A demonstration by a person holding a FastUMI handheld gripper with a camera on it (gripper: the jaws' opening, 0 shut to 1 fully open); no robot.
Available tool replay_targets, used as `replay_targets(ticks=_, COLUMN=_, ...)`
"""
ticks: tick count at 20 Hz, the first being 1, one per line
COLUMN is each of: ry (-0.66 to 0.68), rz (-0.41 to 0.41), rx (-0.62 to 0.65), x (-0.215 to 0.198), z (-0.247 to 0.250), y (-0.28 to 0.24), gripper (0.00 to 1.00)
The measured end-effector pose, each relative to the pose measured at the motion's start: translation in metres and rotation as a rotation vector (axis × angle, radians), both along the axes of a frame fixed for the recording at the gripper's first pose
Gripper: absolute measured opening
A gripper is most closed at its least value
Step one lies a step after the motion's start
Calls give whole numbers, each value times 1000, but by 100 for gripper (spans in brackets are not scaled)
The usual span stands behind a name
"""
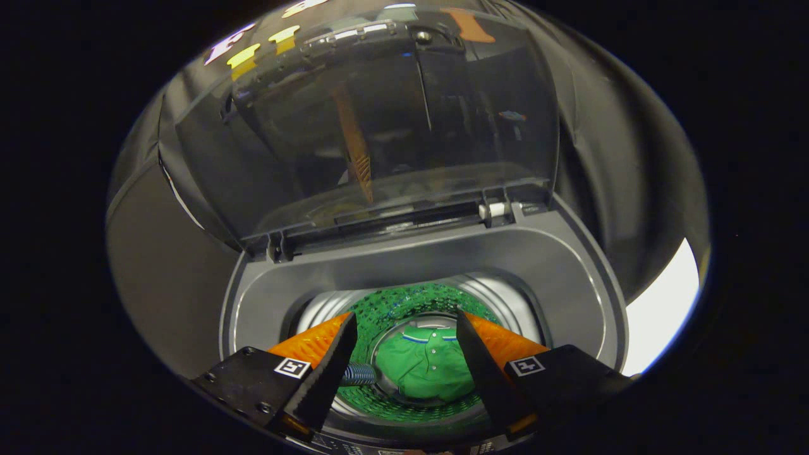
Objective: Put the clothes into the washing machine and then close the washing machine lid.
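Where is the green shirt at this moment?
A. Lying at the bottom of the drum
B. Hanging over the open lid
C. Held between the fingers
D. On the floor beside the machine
A: the green shirt lies at the bottom of the drum, beyond the open, empty fingers, and the lid stands raised.

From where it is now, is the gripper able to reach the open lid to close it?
Probably yes: the gripper is open and empty above the drum, the green shirt lies inside, and nothing stands between it and the raised lid.
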State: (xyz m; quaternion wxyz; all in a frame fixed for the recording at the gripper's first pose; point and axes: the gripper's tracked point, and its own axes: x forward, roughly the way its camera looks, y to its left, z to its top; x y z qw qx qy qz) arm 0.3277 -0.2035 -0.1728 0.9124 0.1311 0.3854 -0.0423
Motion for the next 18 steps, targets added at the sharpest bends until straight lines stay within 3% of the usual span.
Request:
replay_targets(ticks=11, ry=-337, rz=38, rx=-94, x=56, z=225, y=-25, gripper=98)
replay_targets(ticks=15, ry=-389, rz=14, rx=-53, x=80, z=265, y=-26, gripper=98)
replay_targets(ticks=18, ry=-382, rz=24, rx=-28, x=103, z=268, y=-20, gripper=98)
